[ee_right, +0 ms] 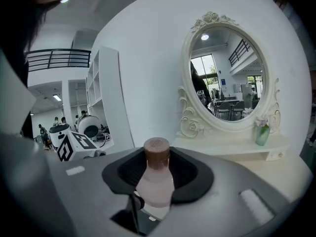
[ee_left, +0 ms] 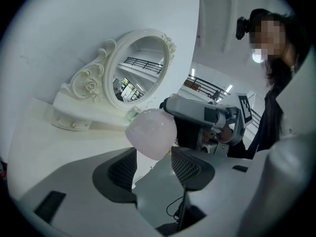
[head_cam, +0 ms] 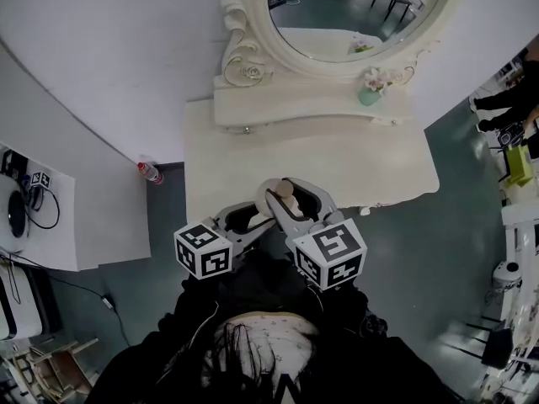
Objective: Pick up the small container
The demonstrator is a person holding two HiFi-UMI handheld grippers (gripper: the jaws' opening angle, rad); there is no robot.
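Over the near edge of a white vanity table (head_cam: pixel 337 167), the R claw (head_cam: pixel 290 190) is clenched on the small container (ee_right: pixel 155 181), a pale pink bottle w/ a brown cap. The dark pads press on the body from both sides, just below the neck. The bottle stands upright in the grip: long axis vertical, cap pointing up, base hanging below the jaws, crosswise to the line the claw points along.

The L claw (ee_left: pixel 153 164) comes in from the container's left, released, jaws apart and bare. In the L gripper view the bottle's rounded body sits just ahead of and slightly above the gap between the pads, touching neither as far as can be seen; the R claw shows right behind it. So the container lies straight ahead of the L claw and already inside the R one, which is clearly the nearer.

Judging by the head view, both claws meet tip to tip at the bottle, w/ the oval mirror (head_cam: pixel 354 15) and a small flower vase (head_cam: pixel 370 87) well apart at the back of the table. The pick-up looks done; whether the base is fully clear of the table can't be told.
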